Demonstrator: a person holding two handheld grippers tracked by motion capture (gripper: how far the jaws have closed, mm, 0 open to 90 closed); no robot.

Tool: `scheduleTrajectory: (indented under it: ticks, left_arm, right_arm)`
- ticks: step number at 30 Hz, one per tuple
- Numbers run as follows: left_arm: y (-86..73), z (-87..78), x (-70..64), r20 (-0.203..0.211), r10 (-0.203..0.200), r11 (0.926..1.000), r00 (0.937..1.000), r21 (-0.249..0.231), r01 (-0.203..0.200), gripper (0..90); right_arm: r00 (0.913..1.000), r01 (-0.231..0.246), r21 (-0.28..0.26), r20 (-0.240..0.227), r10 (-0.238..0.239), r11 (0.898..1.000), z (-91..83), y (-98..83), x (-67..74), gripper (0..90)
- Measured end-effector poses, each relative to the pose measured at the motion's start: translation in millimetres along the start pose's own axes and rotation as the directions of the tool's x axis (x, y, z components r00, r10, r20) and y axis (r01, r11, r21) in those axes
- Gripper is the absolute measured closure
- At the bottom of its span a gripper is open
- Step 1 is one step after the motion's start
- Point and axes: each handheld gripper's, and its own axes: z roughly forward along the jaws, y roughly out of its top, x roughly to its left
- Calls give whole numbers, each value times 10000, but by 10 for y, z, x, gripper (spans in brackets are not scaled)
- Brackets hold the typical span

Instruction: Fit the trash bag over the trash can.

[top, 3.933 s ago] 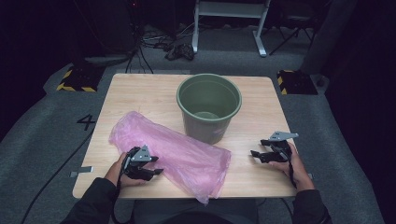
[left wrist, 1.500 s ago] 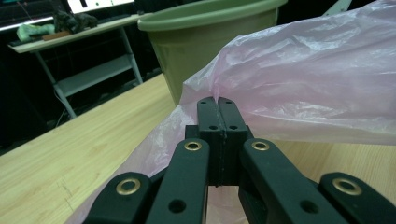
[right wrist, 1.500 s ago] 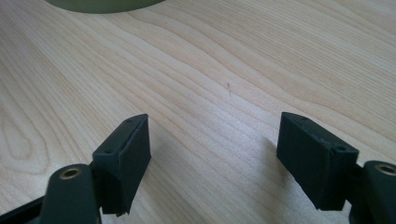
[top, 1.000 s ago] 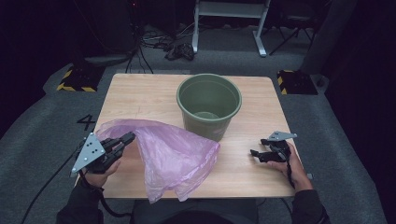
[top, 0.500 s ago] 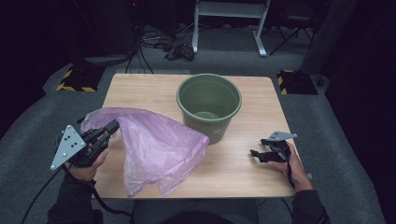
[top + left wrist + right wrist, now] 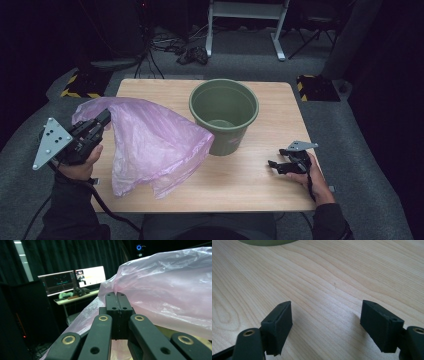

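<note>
High view showed the left gripper (image 6: pixel 102 120) raised over the table's (image 6: pixel 165 90) left edge, its jaws pinched shut on the upper corner of a pink bag (image 6: pixel 150 145), which hung from that pinch and draped down onto the near-left of the wood, its right side touching the green bucket (image 6: pixel 224 116) at mid-table. In the left gripper view the two jaws met flat with the film (image 6: pixel 162 290) billowing past them on the right; how much film lay between them could not be told. The bag looked feather-light, limp and slick, apt to slide out of a shallow pinch and to stretch or tear if tugged, so a hold well in from the hem, on bunched layers, seemed safest. The right gripper (image 6: pixel 274 165) rested on the near-right of the table, well apart from the bag, its jaws spread wide over bare wood (image 6: pixel 324 285) and holding nothing.
</note>
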Motion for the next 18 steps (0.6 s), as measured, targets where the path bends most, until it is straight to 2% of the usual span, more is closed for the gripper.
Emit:
scheduleTrajectory:
  ticks: [7,12,18]
  left_arm:
    - [160,196,17,-390,492,9988,9980,106,-488,900]
    - [229,389,33,-524,489,9987,9974,157,-481,900]
    - [307,621,43,-405,610,9974,9973,407,-593,900]
  right_arm:
    - [10000,-2,4,5,2,10000,3,3,-1,256]
    - [10000,-10,-5,-38,10,10000,6,7,-11,259]
    - [10000,-39,-5,-13,39,10000,8,12,-20,262]
